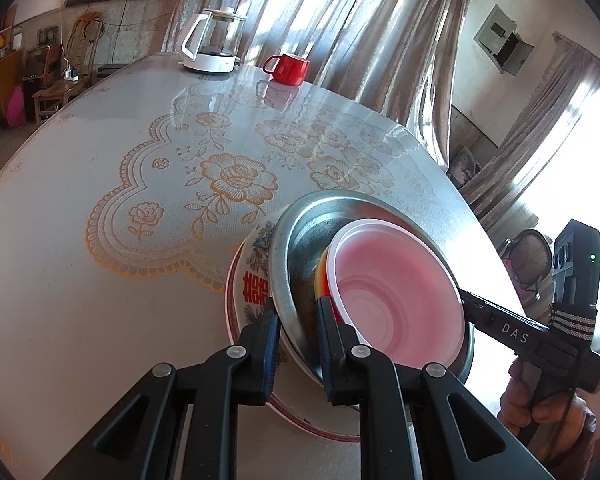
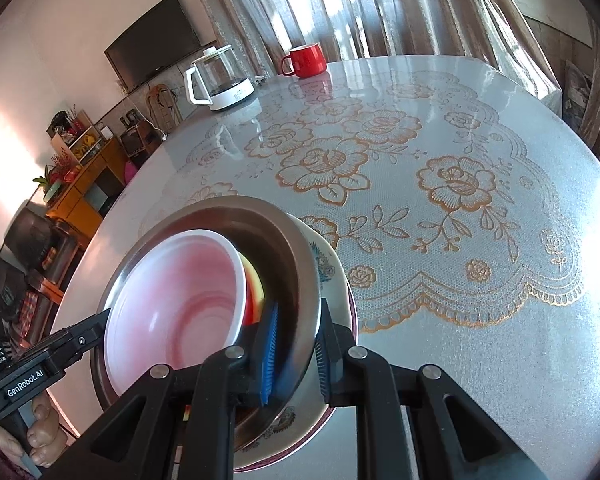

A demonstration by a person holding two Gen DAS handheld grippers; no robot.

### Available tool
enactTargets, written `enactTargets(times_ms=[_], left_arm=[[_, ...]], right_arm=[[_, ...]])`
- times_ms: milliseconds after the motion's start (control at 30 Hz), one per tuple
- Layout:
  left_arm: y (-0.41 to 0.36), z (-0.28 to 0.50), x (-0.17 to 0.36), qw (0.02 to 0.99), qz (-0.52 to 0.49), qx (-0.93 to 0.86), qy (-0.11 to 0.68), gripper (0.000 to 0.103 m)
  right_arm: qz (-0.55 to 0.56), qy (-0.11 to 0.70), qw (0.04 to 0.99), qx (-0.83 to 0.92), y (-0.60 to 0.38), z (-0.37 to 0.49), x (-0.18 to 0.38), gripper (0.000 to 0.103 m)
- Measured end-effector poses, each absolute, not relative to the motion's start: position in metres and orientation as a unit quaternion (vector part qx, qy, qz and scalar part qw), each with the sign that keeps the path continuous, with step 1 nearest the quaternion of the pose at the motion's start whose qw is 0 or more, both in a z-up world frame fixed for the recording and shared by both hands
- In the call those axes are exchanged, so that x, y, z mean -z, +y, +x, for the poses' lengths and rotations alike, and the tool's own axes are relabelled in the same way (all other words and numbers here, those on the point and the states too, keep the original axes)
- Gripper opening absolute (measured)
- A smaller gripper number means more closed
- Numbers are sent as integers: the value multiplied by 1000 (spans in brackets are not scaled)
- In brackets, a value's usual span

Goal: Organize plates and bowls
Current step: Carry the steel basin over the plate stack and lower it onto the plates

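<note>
A steel bowl (image 1: 300, 248) sits nested on a flowered china plate (image 1: 252, 276); inside the steel bowl, a white-rimmed pink bowl (image 1: 396, 288) rests over a yellow one (image 2: 255, 284).

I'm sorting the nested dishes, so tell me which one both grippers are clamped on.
The steel bowl: each hand-held gripper, left and right, pinches its metal rim. The pink plastic bowl sits loose inside; the patterned plate lies underneath.

Glass kettle (image 1: 214, 42), red mug (image 1: 288, 67), floral tablecloth (image 1: 100, 184)
</note>
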State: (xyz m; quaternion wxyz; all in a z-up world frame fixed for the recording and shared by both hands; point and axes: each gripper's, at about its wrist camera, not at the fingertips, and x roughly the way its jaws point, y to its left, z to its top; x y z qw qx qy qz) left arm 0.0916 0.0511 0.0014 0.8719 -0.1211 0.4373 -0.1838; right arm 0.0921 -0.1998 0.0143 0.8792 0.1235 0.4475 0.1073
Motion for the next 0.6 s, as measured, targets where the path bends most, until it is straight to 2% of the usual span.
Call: enactTargets(times_ms=[400,600], left_arm=[[51,88,-3,876,-114,171,437,18],[52,86,-3,876,-114,170,436,19]], right_arm=[[130,451,876,-113,-198,93,-12,16],[140,441,879,-116,-202,87,-18,22]])
